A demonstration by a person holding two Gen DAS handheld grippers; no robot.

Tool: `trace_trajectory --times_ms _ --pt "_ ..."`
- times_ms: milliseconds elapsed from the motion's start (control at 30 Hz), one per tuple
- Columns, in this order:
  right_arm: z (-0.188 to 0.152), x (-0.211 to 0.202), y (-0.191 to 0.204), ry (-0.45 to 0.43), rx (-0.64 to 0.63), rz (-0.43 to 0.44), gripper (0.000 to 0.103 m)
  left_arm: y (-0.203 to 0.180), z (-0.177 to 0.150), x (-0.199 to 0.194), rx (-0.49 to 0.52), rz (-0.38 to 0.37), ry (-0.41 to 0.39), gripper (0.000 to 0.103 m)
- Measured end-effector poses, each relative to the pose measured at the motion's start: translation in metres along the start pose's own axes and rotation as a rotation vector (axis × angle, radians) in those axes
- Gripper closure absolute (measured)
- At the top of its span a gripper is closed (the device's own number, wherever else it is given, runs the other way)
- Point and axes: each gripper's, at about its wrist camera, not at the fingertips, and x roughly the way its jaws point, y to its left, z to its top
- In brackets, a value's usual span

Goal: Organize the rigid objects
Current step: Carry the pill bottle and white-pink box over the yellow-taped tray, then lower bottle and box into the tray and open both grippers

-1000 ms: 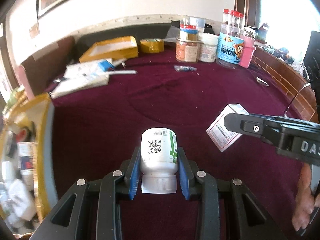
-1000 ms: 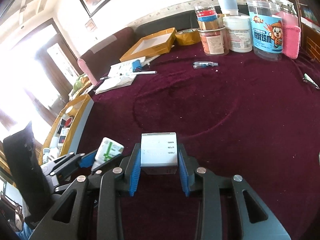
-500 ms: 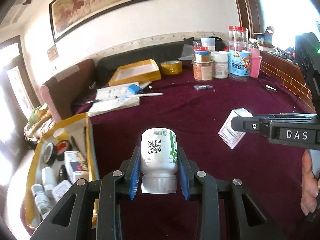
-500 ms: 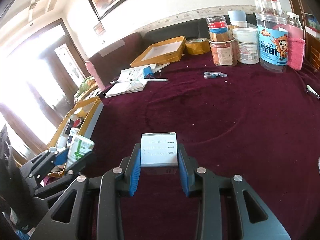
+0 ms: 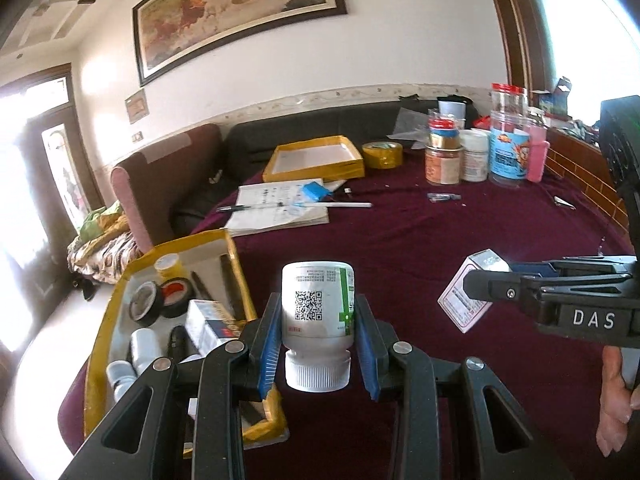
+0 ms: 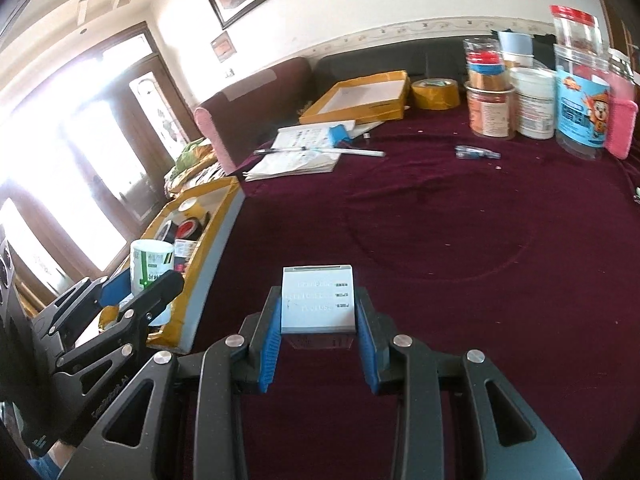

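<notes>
My left gripper [image 5: 317,320] is shut on a white pill bottle [image 5: 317,304] with a QR code and green stripe, cap toward the camera, held above the table's left edge. Just left of it lies a yellow-rimmed box [image 5: 120,300] with tape rolls, small bottles and a carton inside. My right gripper [image 6: 318,320] is shut on a small white carton [image 6: 318,300] with printed lines, raised over the maroon cloth. In the left wrist view that carton [image 5: 464,300] shows at the right in the other gripper. In the right wrist view the bottle [image 6: 150,264] hangs beside the box [image 6: 216,208].
A notebook with pens [image 5: 280,208], an empty yellow tray [image 5: 316,158] and a tape roll [image 5: 382,154] lie at the table's back. Several jars and canisters [image 5: 480,152] stand at the back right. A small tube [image 6: 476,154] lies on the cloth. A hand [image 5: 616,404] shows at the right.
Both grippers have moved left and risen with their loads. The left view has tilted up, so the yellow-rimmed box now sits right beside the held bottle.
</notes>
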Motion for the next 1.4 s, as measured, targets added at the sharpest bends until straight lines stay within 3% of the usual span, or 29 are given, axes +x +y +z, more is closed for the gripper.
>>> trace_trajectory --times_ms 433,833,1067,1400 --pt "0.014 0.022 0.066 0.019 -0.079 0.068 0.070 0.053 -0.007 -0.001 -0.104 0.056 -0.005 0.067" --pt "0.040 0.067 0.139 0.072 -0.152 0.143 0.070 0.150 -0.032 0.011 -0.310 0.152 0.029 0.067" --pt "0.053 0.120 0.174 0.153 -0.165 0.167 0.070 0.164 -0.045 0.028 -0.348 0.146 0.062 0.067" --pt "0.062 0.181 0.195 0.257 -0.139 0.196 0.070 0.165 -0.051 0.047 -0.348 0.124 0.088 0.067"
